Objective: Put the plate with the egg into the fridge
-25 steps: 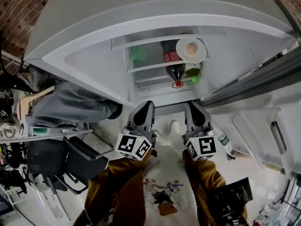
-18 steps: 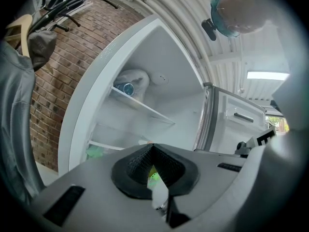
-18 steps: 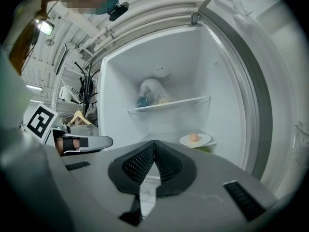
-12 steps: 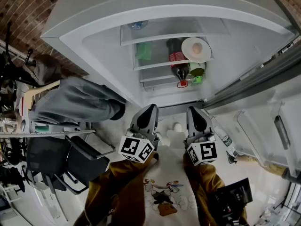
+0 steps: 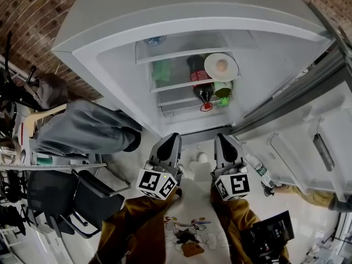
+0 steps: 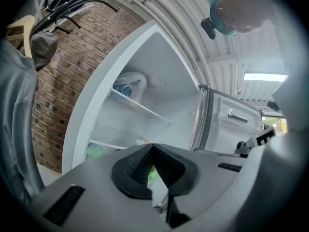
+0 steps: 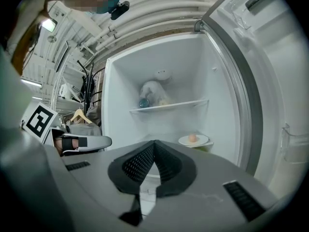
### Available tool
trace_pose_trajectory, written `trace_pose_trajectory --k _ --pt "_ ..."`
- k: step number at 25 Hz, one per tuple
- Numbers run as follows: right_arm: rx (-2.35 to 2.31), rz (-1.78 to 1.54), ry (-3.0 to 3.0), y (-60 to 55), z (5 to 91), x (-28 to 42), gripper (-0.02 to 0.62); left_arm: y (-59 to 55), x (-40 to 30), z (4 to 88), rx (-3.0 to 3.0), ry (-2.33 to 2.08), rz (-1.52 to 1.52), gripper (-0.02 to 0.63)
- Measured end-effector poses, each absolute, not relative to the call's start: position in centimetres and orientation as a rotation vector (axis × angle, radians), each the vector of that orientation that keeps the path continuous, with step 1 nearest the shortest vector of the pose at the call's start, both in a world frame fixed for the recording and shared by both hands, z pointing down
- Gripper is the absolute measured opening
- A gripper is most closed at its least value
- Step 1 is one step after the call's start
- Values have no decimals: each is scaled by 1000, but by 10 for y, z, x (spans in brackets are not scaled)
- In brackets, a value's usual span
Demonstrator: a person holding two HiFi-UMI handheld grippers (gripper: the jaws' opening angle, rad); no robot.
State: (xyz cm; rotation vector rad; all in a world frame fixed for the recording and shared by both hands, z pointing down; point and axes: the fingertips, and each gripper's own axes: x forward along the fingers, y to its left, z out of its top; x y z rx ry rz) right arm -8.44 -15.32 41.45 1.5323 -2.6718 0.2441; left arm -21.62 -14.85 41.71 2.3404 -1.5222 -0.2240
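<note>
The fridge (image 5: 110, 65) is standing open with its door (image 5: 308, 142) hanging wide on the right, leaving the mouth clear ahead of the left gripper (image 5: 171, 137) and right gripper (image 5: 221, 137). Inside, the plate (image 5: 221, 66) is filling the right end of a shelf, a cola bottle (image 5: 199, 84) is crowding just beside it, and a green pack (image 5: 161, 70) is sitting further left. A gray sleeve (image 5: 82, 131) is blocking the left flank.

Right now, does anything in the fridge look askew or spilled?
Nothing looks spilled. The plate with the egg sits level on the right inside the fridge. The cola bottle seems to lie on its side, cap toward the open front.
</note>
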Motion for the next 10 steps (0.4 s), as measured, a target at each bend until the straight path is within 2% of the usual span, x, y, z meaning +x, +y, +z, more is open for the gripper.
trace_pose_trajectory --k 10 --pt "1593 196 -2664 -154 405 -87 6 -144 -217 417 2338 -1507 -247 8"
